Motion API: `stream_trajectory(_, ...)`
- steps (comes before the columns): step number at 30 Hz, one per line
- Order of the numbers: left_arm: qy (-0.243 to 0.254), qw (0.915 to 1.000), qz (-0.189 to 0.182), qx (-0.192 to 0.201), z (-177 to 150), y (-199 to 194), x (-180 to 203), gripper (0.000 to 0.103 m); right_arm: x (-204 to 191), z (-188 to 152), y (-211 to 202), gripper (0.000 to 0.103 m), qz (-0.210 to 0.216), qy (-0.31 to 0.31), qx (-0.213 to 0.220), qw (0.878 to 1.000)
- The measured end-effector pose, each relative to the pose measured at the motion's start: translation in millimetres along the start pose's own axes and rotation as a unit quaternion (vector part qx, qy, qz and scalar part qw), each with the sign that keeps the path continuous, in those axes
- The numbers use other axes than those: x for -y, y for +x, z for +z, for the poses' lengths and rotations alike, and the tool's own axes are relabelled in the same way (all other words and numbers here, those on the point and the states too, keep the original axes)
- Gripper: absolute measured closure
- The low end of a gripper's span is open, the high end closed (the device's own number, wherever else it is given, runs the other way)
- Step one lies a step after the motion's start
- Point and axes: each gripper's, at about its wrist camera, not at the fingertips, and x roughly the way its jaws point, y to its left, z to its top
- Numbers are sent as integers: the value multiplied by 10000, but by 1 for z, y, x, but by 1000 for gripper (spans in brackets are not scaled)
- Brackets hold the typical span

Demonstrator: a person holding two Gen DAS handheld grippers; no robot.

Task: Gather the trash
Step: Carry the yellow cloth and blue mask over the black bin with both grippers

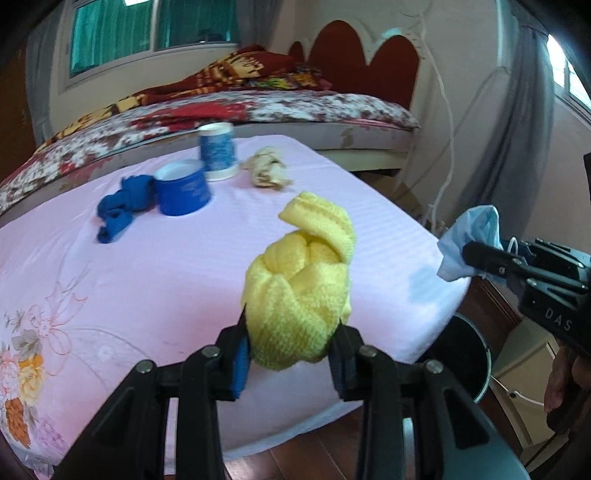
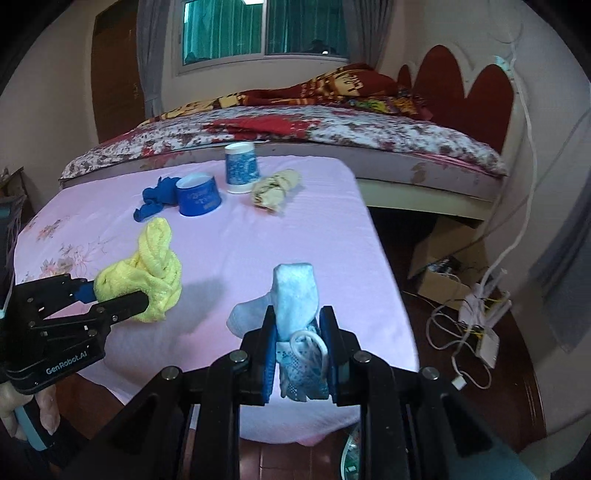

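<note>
Both jaws are clamped: my left gripper [image 1: 291,354] pinches the knotted yellow cloth [image 1: 299,291], my right gripper [image 2: 299,336] the crumpled face mask [image 2: 295,295], above the pink table's [image 1: 147,280] edge. Light, soft, squashy; gripping the bulk holds best.

Bed [image 2: 332,136] with floral cover, red scalloped headboard [image 2: 476,96], green-curtained window [image 2: 266,29], grey drapes, dark wooden floor

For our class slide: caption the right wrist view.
Right gripper clamps a face mask; left gripper holds knotted yellow cloth.
</note>
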Motion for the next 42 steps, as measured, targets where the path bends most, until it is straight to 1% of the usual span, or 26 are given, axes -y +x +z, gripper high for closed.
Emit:
stream_trajectory(11,432,9983,-376,-67,-4,2,64,68,57,-32,-42,79,-351,393,108,9986)
stream_trajectory(21,792,9944,-678,-158,-9,10,121,68,108,-65,-57,79,-722,767,11,9944)
stream_trajectory(32,1134,9871,-1042,-432,-26,29,176,68,160,-112,-69,79,-1009,1149,-249,9879)
stream_trajectory(35,1256,9839,-1150,-549,-32,36,193,68,172,-124,-70,79,-1050,1241,-328,9862)
stream_trajectory(42,1499,9762,-1293,-891,-47,57,220,68,199,-156,-56,79,-1029,1490,-658,9813)
